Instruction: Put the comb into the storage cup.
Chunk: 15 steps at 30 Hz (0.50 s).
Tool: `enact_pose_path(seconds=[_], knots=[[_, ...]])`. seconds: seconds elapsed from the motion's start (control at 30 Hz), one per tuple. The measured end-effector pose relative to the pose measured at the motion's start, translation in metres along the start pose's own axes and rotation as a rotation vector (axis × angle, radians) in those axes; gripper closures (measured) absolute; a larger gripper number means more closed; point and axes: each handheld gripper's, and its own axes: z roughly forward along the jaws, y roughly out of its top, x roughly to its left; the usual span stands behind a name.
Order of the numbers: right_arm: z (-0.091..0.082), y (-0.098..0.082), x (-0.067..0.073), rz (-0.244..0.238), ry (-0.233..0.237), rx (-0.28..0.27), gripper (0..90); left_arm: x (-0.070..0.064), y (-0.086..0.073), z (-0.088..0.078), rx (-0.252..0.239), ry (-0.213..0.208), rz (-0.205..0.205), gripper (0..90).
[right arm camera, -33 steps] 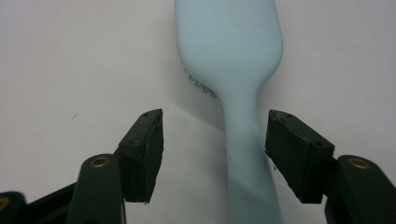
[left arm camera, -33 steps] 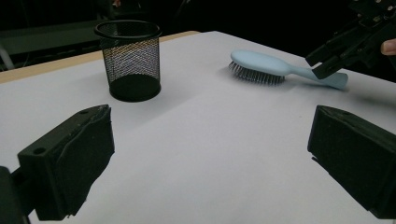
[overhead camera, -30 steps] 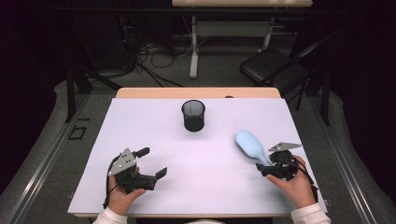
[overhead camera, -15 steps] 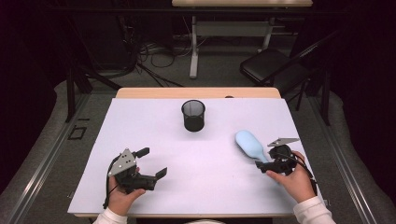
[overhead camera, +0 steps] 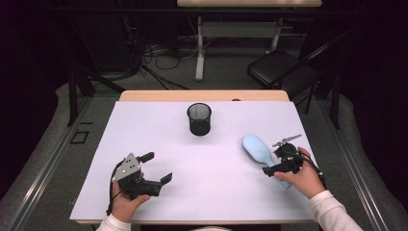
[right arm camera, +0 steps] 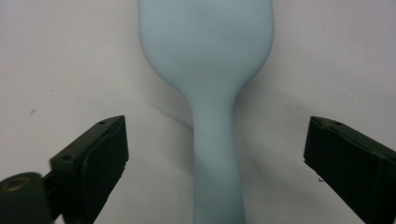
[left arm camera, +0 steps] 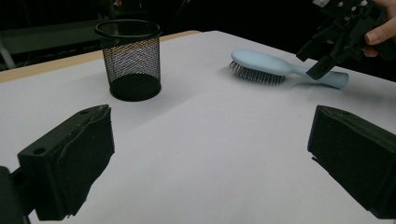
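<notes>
The pale blue hairbrush looks like smooth matt plastic with fine bristles under its head, the pen cup at upper left is black wire mesh, and the table has a matt white top edged in light wood.

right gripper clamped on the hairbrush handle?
No. The right gripper fingers stand wide apart, clear of the hairbrush handle between them.

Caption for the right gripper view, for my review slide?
Open right claw straddling the pale blue hairbrush handle on the white table, not gripping.
</notes>
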Motion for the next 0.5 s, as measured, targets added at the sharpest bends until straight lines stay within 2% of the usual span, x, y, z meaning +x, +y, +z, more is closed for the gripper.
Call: enact_pose_path(seconds=[0.03,0.1,0.13,0.23,0.4,0.43,0.5], knots=[[0.002,0.000,0.000,0.016,0.000,0.001,2.4,0.000,0.000,0.000,-0.001,0.000,0.000,0.6],[0.004,0.003,-0.002,0.007,0.003,0.021,0.7,0.000,0.000,0.000,-0.001,0.000,-0.001,0.6],[0.003,0.004,-0.002,0.004,0.001,0.047,0.0,0.000,0.000,0.000,-0.003,0.002,-0.001,0.6],[0.005,0.007,-0.004,0.013,0.002,0.066,0.0,0.000,0.000,0.000,-0.003,0.002,-0.001,0.6],[0.006,0.012,-0.008,-0.001,-0.008,0.087,0.0,0.000,0.000,0.000,-0.003,0.003,-0.002,0.6],[0.005,0.013,-0.008,0.014,-0.011,0.100,0.0,0.000,0.000,0.000,-0.003,0.003,-0.002,0.6],[0.006,0.014,-0.010,0.002,-0.014,0.103,0.0,0.000,0.000,0.000,-0.003,0.003,-0.002,0.6]])
